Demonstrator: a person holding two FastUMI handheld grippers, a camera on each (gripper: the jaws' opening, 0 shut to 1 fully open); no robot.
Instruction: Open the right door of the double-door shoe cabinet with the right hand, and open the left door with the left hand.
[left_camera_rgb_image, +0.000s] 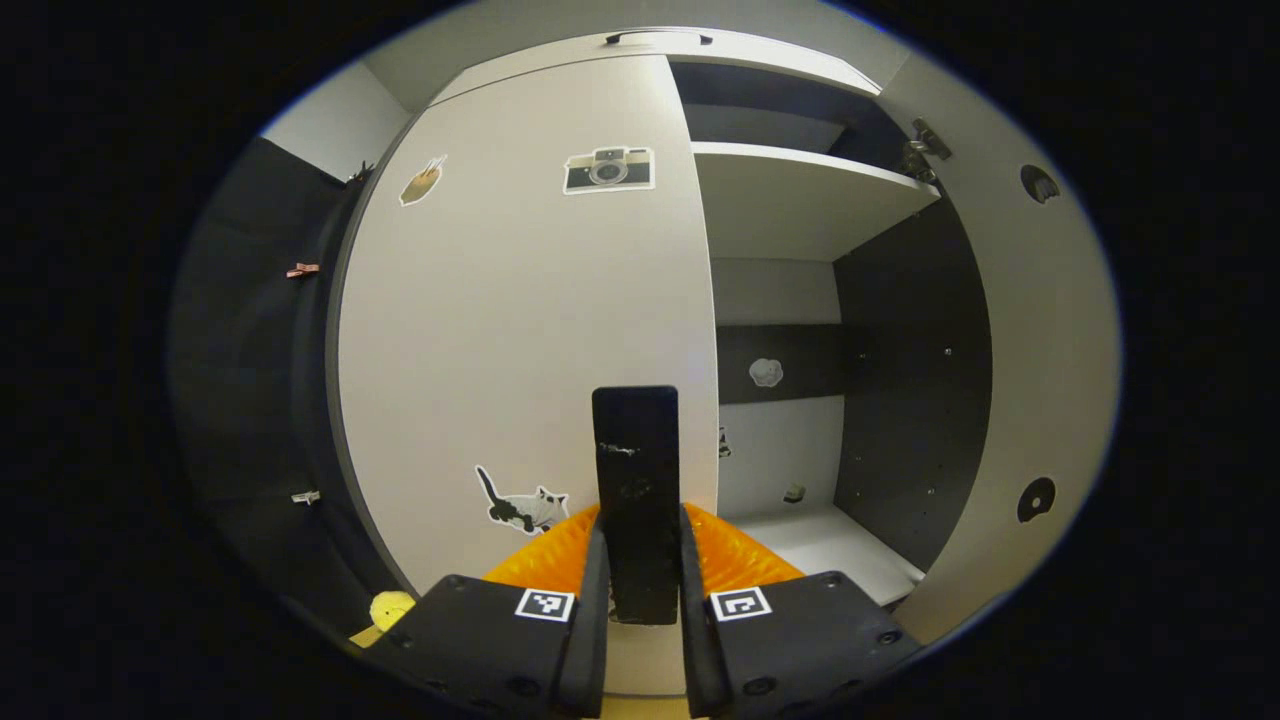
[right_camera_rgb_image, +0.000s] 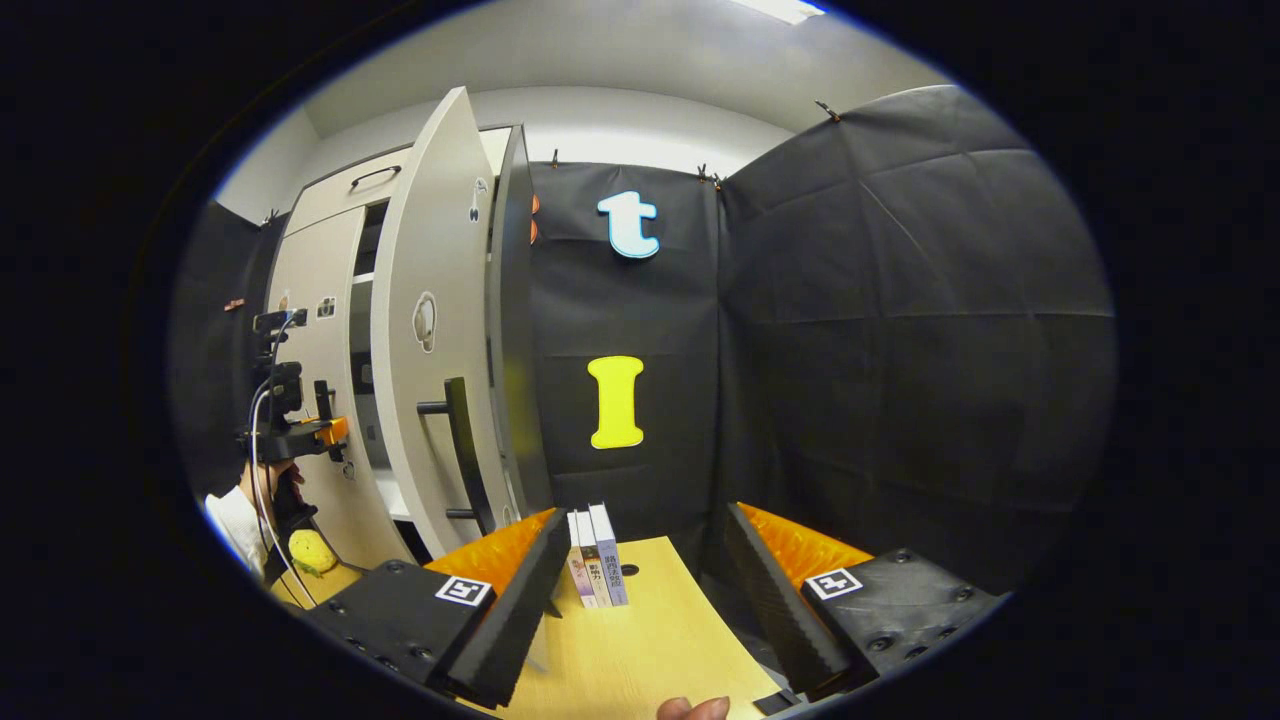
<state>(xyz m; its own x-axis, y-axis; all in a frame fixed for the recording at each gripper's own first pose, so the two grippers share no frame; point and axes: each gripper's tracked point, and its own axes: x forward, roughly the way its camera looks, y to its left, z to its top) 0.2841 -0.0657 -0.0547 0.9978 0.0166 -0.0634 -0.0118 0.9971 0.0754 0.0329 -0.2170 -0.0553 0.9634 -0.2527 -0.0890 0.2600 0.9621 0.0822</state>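
Note:
The white shoe cabinet's left door (left_camera_rgb_image: 520, 330), with stickers on it, lies flush with the cabinet front. Its black vertical handle (left_camera_rgb_image: 636, 450) stands between my left gripper's (left_camera_rgb_image: 641, 512) fingers, which press on both its sides. The right door (left_camera_rgb_image: 1040, 350) is swung wide open, baring the shelves (left_camera_rgb_image: 800, 190) inside. In the right gripper view that right door (right_camera_rgb_image: 430, 300) stands open with its black handle (right_camera_rgb_image: 462, 440) free. My right gripper (right_camera_rgb_image: 648, 515) is open, well away from the door, above a wooden table. The left gripper (right_camera_rgb_image: 325, 425), held by a hand, sits at the left door (right_camera_rgb_image: 312, 290).
A few upright books (right_camera_rgb_image: 597, 555) stand on the wooden table (right_camera_rgb_image: 650, 640) ahead of the right gripper. A yellow soft object (right_camera_rgb_image: 310, 550) lies near the cabinet's foot. Black cloth walls (right_camera_rgb_image: 900, 350) close in the booth. A drawer front with a handle (left_camera_rgb_image: 658, 38) tops the cabinet.

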